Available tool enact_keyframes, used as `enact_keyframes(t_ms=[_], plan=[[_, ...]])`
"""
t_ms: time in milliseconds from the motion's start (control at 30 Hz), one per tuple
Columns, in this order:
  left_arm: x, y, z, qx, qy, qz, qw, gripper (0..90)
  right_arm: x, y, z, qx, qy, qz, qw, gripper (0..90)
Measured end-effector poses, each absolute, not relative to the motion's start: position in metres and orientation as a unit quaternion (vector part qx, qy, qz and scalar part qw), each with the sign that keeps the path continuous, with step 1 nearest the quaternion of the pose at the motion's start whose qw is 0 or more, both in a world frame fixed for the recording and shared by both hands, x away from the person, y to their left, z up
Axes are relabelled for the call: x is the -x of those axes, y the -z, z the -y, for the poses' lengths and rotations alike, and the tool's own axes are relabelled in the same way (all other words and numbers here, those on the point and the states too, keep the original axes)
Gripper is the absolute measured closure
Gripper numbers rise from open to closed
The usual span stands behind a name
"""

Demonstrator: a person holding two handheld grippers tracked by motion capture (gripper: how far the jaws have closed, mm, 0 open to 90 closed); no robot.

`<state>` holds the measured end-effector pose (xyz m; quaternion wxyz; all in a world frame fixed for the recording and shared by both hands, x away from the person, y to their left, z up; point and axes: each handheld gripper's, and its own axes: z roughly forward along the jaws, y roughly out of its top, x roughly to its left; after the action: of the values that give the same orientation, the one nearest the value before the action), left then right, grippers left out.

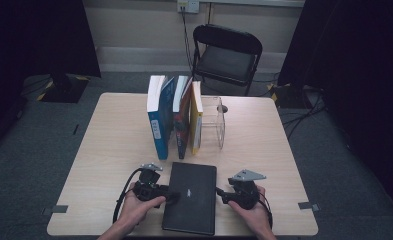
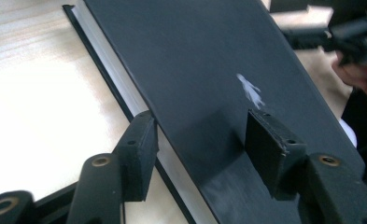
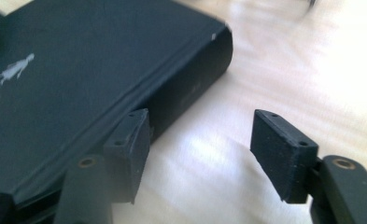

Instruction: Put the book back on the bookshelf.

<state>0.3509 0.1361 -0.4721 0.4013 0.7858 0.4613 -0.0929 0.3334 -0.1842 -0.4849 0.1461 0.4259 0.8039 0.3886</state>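
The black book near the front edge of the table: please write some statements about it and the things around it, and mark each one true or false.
1. The black book lies flat on the table. True.
2. Three books stand upright behind it. True.
3. The right gripper is clamped on the black book. False: one jaw sits beside the spine, the other over bare table.
4. The left gripper has one jaw over the cover. True.
5. The chair stands on the table. False: it stands on the floor behind it.

Black book lying flat, near table edge
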Motion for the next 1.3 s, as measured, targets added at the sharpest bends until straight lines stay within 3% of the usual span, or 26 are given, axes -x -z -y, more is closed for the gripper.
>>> enact_keyframes(t_ms=[300, 467, 767, 933, 1300], plan=[[-0.347, 0.475, -0.142, -0.766, 0.111, -0.481, 0.412, 45.9, -0.333, 0.486, 0.185, -0.427, -0.391, -0.804, 0.139, 37.1], [-0.343, 0.475, -0.15, -0.756, 0.112, -0.494, 0.415, 45.1, -0.339, 0.485, 0.171, -0.424, -0.392, -0.801, 0.159, 43.9], [-0.351, 0.48, -0.146, -0.742, 0.096, -0.513, 0.421, 39.6, -0.343, 0.486, 0.169, -0.428, -0.396, -0.797, 0.158, 41.9], [-0.352, 0.48, -0.153, -0.734, 0.107, -0.513, 0.432, 45.8, -0.343, 0.487, 0.17, -0.426, -0.396, -0.798, 0.155, 40.1], [-0.351, 0.473, -0.157, -0.714, 0.128, -0.506, 0.467, 44.8, -0.344, 0.487, 0.171, -0.428, -0.395, -0.799, 0.152, 39.1]])
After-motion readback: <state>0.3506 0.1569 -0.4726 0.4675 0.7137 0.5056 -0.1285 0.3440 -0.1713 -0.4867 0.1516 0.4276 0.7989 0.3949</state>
